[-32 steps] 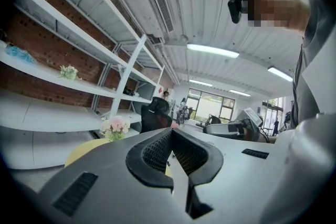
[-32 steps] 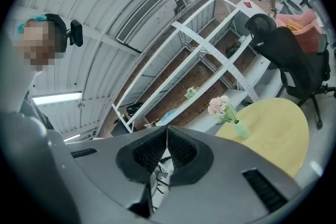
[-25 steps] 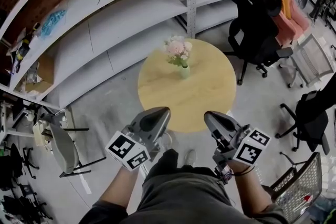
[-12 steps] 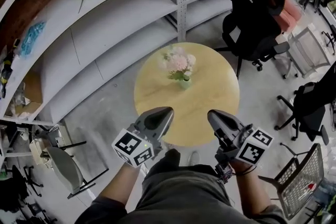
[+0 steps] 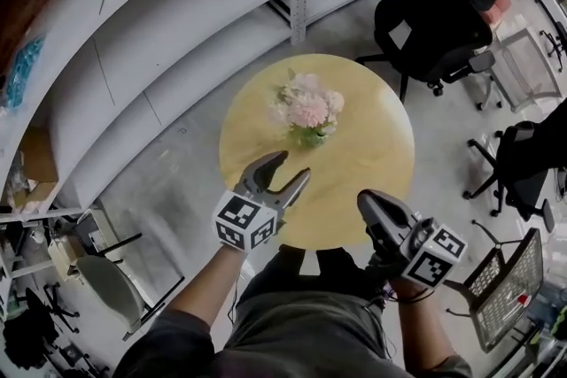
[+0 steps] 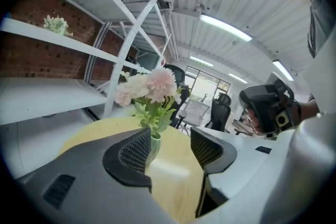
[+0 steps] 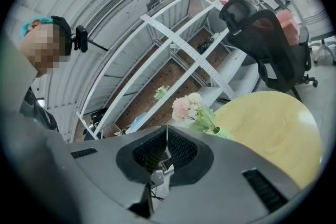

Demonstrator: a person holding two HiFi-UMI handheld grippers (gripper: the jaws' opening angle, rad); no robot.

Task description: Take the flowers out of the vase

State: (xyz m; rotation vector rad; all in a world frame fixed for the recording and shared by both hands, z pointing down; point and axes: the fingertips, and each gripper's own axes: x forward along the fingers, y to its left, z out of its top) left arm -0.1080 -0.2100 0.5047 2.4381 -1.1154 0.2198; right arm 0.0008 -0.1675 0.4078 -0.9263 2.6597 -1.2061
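Now, a round pale-yellow wooden table [image 5: 372, 164] on grey floor [image 5: 186, 181], white metal shelving [image 5: 177, 22] behind. Pink-and-white flowers [image 5: 308, 109] stand upright in a small green vase [image 5: 308, 137] mid-table. Jaws of the left gripper [image 5: 292, 166] have just been opening, nothing between them; the right gripper [image 5: 368, 201] is closed tight, empty.

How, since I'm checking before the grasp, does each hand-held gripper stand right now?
Left hand-held gripper: open, jaws have just been opening, nothing between them.
Right hand-held gripper: shut, empty.

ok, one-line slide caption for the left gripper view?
Left gripper, jaws just opened, empty, facing pale pink flowers in a green vase on a round yellow table.
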